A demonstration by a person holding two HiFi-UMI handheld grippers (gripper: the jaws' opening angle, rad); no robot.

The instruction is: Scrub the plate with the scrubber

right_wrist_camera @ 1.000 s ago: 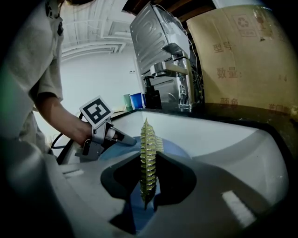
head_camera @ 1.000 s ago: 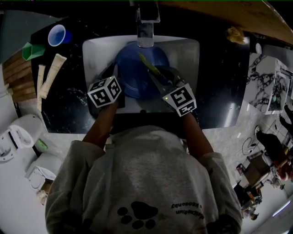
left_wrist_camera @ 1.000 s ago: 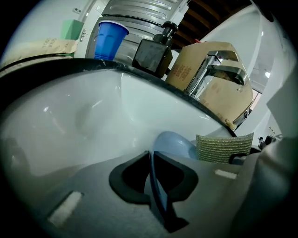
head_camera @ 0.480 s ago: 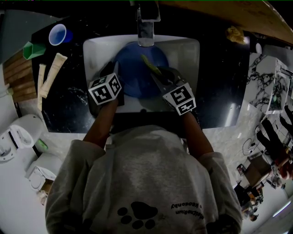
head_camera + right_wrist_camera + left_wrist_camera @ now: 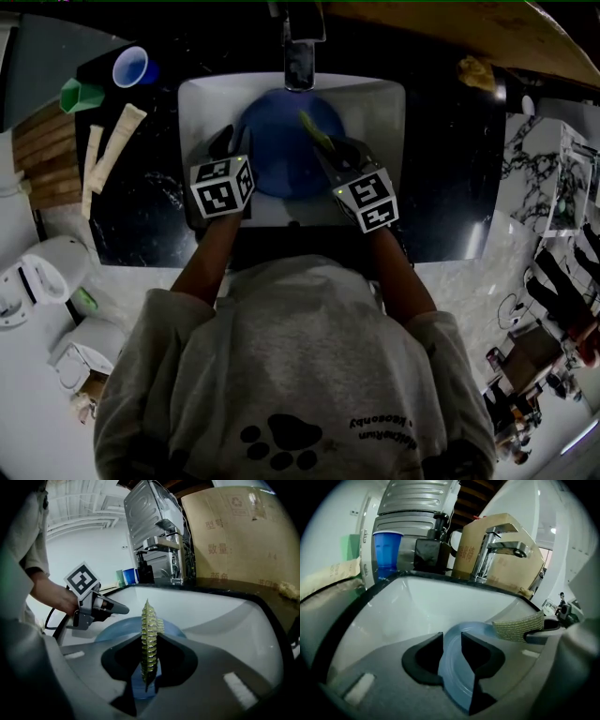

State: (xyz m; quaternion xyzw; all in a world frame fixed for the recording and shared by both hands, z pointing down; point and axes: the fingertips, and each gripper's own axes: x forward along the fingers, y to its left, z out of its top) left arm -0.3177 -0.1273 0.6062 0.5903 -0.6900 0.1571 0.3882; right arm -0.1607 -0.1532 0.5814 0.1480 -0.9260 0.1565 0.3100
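Observation:
A blue plate (image 5: 277,155) lies in the white sink (image 5: 384,103) under the faucet (image 5: 300,58). My left gripper (image 5: 230,148) is at the plate's left rim. In the left gripper view the plate (image 5: 457,672) has its rim between the two jaws of that gripper (image 5: 451,641), which have just been opening and stand apart from the rim. My right gripper (image 5: 328,150) is shut on a yellow-green scrubber (image 5: 149,637), held on edge over the plate (image 5: 110,631). The scrubber (image 5: 518,626) also shows at the right of the left gripper view.
On the dark counter left of the sink stand a blue cup (image 5: 131,66), a green container (image 5: 80,94) and two pale tubes (image 5: 117,141). A yellowish sponge (image 5: 475,72) lies at the back right. A cardboard box (image 5: 501,550) stands behind the faucet.
The left gripper's marker cube has rolled and shifted slightly at the plate's left rim. The right gripper and scrubber have barely moved over the plate.

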